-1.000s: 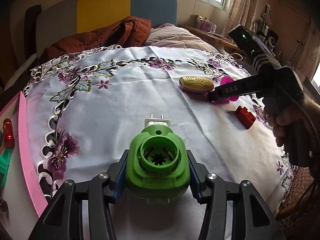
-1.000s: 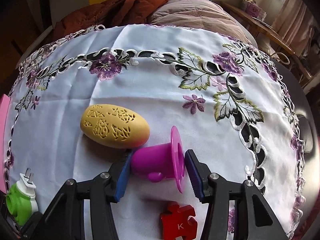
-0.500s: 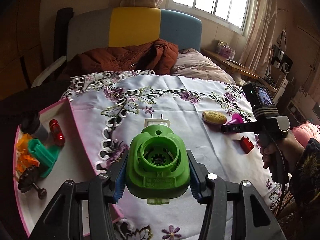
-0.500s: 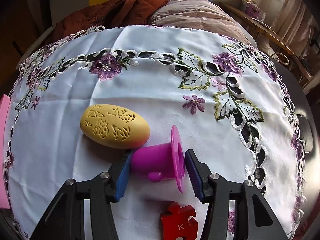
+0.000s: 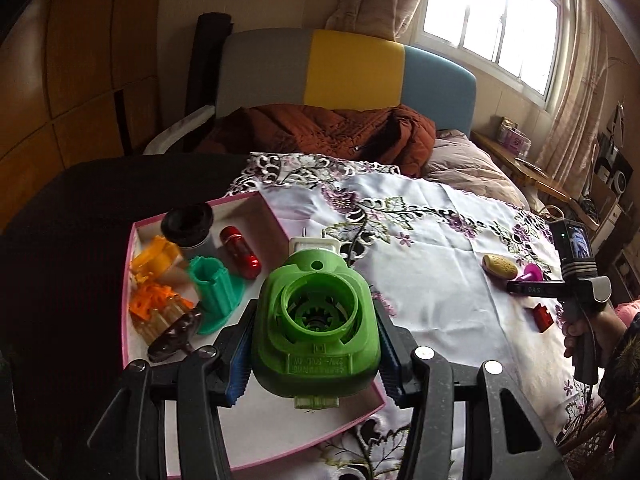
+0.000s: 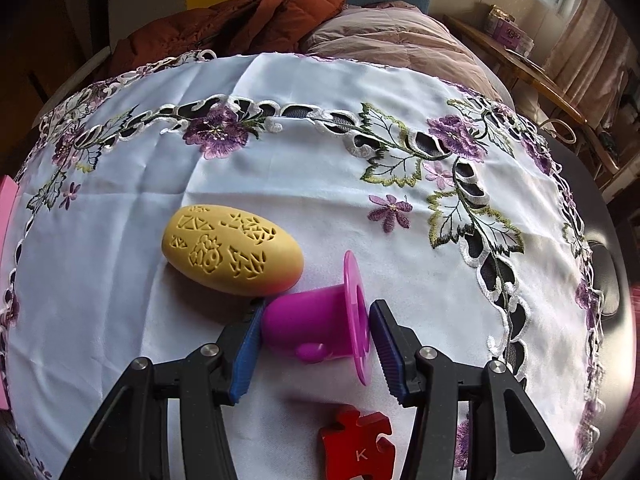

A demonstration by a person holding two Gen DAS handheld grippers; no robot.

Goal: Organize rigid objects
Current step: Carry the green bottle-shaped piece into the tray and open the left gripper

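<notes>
One green plug (image 5: 316, 320), one yellow egg (image 6: 232, 252), one magenta cup (image 6: 320, 324), one red puzzle piece (image 6: 356, 448).

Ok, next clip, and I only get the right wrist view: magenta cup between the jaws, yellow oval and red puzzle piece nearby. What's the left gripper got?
Observer: The left gripper is shut on a green plug-in device, prongs pointing away.
Reviewer: While the right gripper clamps the magenta cup, where is that?
Observer: Over the near right edge of a pink-rimmed tray, as far as this view shows.
Reviewer: Anything in it?
Observer: A teal fluted piece, a red capsule, orange pieces and a black-topped cylinder.
</notes>
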